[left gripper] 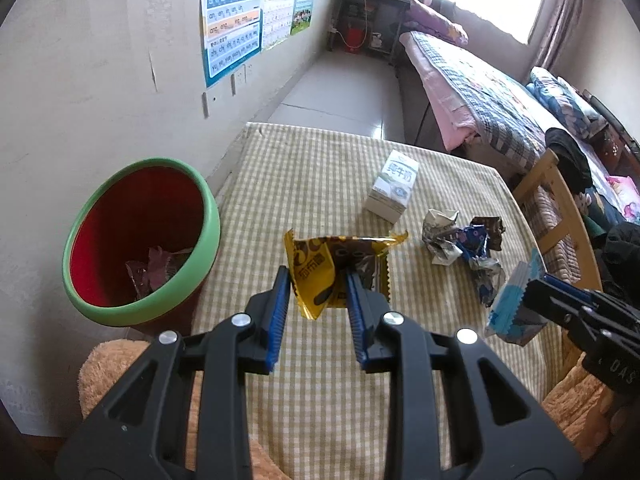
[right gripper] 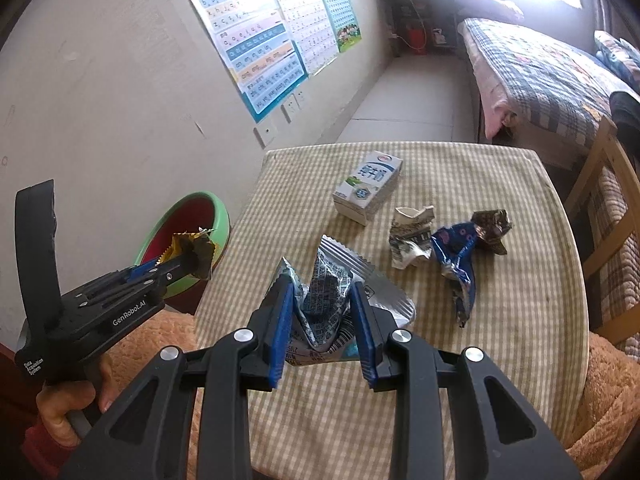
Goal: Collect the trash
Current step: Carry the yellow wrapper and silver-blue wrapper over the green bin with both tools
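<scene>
In the left wrist view, a yellow wrapper (left gripper: 320, 276) is clamped in the left gripper (left gripper: 318, 286), held above the checked table (left gripper: 320, 380) just right of the green-rimmed bin (left gripper: 140, 240). A milk carton (left gripper: 394, 186) and crumpled wrappers (left gripper: 464, 246) are seen farther right of the bin.

In the right wrist view, a silver wrapper (right gripper: 328, 300) is clamped in the right gripper (right gripper: 323, 296), well right of the bin (right gripper: 188, 232).

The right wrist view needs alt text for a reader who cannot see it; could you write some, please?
The right gripper grips a crumpled silver wrapper above a checked table. A milk carton and crumpled wrappers remain there; the left gripper holds a yellow wrapper near the bin.
</scene>
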{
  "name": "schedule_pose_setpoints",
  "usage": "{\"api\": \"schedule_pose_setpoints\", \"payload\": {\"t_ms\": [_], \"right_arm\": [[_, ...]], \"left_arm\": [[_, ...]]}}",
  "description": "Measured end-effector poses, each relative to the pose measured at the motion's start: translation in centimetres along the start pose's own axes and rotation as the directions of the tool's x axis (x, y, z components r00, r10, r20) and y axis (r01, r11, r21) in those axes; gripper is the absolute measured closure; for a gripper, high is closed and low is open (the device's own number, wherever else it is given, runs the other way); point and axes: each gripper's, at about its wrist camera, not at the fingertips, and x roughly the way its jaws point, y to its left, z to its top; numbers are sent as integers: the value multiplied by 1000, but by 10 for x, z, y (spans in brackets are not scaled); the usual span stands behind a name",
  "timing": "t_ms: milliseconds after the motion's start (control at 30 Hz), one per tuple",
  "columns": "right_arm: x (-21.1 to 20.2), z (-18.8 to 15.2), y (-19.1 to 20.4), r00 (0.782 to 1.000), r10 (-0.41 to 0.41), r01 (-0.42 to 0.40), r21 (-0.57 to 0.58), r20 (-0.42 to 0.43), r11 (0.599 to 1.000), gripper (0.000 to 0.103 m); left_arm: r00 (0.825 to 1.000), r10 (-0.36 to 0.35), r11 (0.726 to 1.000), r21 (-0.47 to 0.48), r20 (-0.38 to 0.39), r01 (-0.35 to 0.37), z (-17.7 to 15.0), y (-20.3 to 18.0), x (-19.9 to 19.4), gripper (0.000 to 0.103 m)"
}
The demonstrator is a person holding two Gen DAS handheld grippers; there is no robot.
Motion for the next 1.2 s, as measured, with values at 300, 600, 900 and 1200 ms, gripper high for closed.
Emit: {"api": "schedule_pose_setpoints", "payload": {"t_ms": [300, 600, 900, 1200], "right_arm": [[4, 8, 21, 1000, -1, 1, -50, -2, 999, 74], [9, 15, 39, 1000, 8, -8, -86, -6, 996, 74], [17, 23, 61, 999, 31, -32, -127, -10, 991, 74], [30, 25, 82, 998, 57, -62, -167, -34, 984, 74]], "left_arm": [[999, 11, 1000, -21, 32, -10, 0, 16, -11, 76], [998, 37, 997, -76, 57, -33, 2, 43, -20, 76], [995, 66, 992, -112, 76, -58, 2, 65, -27, 76], [993, 90, 985, -155, 79, -77, -1, 87, -30, 76]]}}
